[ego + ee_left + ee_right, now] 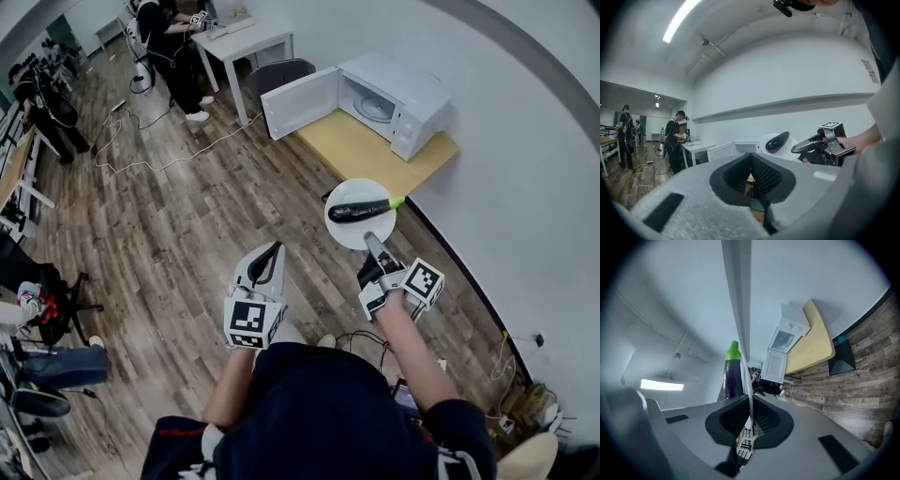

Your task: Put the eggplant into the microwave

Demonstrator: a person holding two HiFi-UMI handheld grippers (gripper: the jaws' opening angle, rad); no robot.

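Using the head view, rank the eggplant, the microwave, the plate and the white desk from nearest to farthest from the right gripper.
1. plate: its near rim is clamped in the right gripper.
2. eggplant: lying across the plate, just beyond the jaws.
3. microwave: ahead on the wooden table, door open.
4. white desk: far back, left of the microwave.

Navy short-sleeved shirt (323, 403); pale grey left gripper (276, 249), right gripper (373, 241); black-white marker cubes (249, 322).
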